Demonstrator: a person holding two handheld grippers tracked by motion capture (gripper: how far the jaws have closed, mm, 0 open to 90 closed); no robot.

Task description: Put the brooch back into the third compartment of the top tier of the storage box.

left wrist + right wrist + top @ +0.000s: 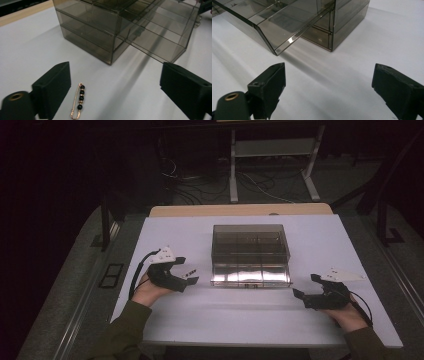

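Left gripper view: the left tongs (pixel 113 92) stand released, a gold pin with black beads (pixel 78 103) lying on the white worktop (pixel 27 50) between their jaws, just before the smoky drawer box (pixel 120 27). Right tongs (pixel 328 92) stand released near the box's other front corner.

White table (pixel 240 320): smoky box (pixel 250 254), beaded pin (pixel 78 100)

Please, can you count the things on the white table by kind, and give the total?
Smoky clear drawer box: 1
Gold pin with black beads: 1
Hand-held grippers: 2, left gripper and right gripper
Total: 4
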